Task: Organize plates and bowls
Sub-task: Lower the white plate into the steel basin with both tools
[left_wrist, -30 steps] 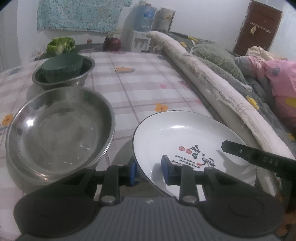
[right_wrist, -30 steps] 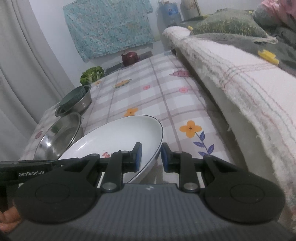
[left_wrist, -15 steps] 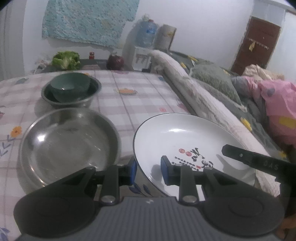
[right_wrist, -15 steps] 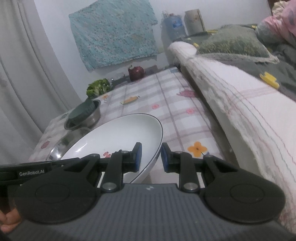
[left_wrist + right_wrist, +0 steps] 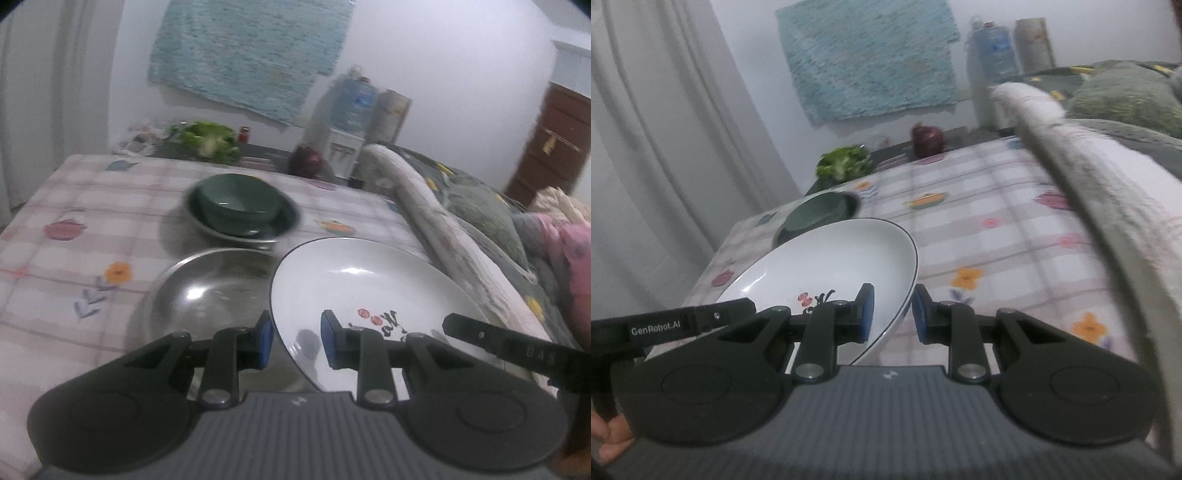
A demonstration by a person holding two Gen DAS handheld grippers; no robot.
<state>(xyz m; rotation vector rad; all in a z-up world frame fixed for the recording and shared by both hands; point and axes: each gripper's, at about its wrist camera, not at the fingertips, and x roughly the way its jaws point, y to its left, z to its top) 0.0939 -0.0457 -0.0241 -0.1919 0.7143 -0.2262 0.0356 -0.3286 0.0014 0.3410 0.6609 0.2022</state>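
Observation:
A white plate (image 5: 369,291) with a dark rim and a printed motif is held in the air by both grippers. My left gripper (image 5: 295,339) is shut on its left rim. My right gripper (image 5: 892,314) is shut on the right rim of the plate (image 5: 827,262). Below and left of the plate lies a large steel bowl (image 5: 210,291) on the checked tablecloth (image 5: 74,229). Behind it a dark green bowl (image 5: 236,205) sits inside a smaller steel bowl (image 5: 284,221); the green bowl also shows in the right wrist view (image 5: 820,214).
A rolled blanket (image 5: 443,221) and bedding run along the table's right side. A green vegetable (image 5: 210,142) and a dark red onion (image 5: 304,162) sit at the far edge. A water dispenser (image 5: 351,122) stands behind. Curtains (image 5: 665,147) hang at the left.
Both grippers have lifted the plate higher above the table and tilted the views up. The steel bowls now appear lower and farther off.

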